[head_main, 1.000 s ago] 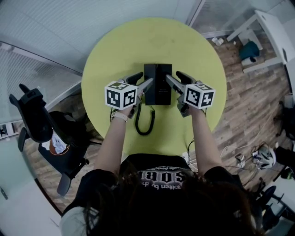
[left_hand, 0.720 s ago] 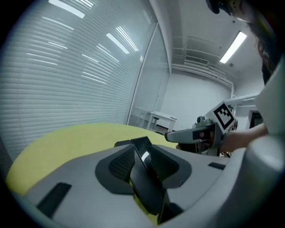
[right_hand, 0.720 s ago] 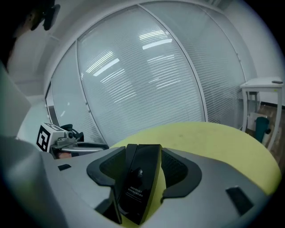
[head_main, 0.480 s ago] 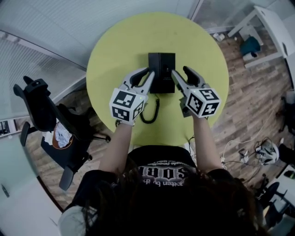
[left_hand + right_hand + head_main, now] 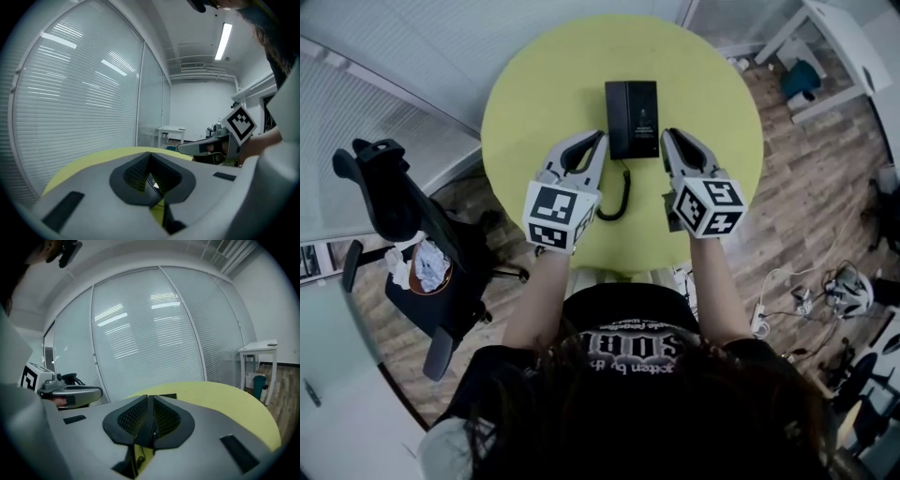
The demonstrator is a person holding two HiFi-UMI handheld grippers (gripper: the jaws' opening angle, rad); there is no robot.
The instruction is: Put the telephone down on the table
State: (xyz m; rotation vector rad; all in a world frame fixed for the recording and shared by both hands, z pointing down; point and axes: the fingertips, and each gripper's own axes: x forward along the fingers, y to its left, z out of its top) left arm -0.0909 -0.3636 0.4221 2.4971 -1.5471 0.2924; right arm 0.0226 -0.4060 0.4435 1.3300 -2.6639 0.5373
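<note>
The black telephone [image 5: 632,118] lies flat on the round yellow-green table [image 5: 534,84], and its coiled cord [image 5: 617,202] trails toward me. My left gripper [image 5: 602,139] hovers just left of the phone's near corner. Its pads [image 5: 140,169] are together with nothing between them. Just right of the phone's near edge is my right gripper [image 5: 667,136], whose jaws are closing. Its pads [image 5: 161,417] meet at the tip around nothing. Neither gripper touches the phone. Each gripper view shows the other gripper off to the side.
A black office chair [image 5: 394,216] stands left of the table. A white desk [image 5: 853,47] is at the far right, and cables and a power strip [image 5: 778,314] lie on the wood floor. Glass walls with blinds [image 5: 140,333] run behind the table.
Both grippers have drawn back from the telephone's sides toward me, and their jaws have closed. The telephone stays where it was on the table.
</note>
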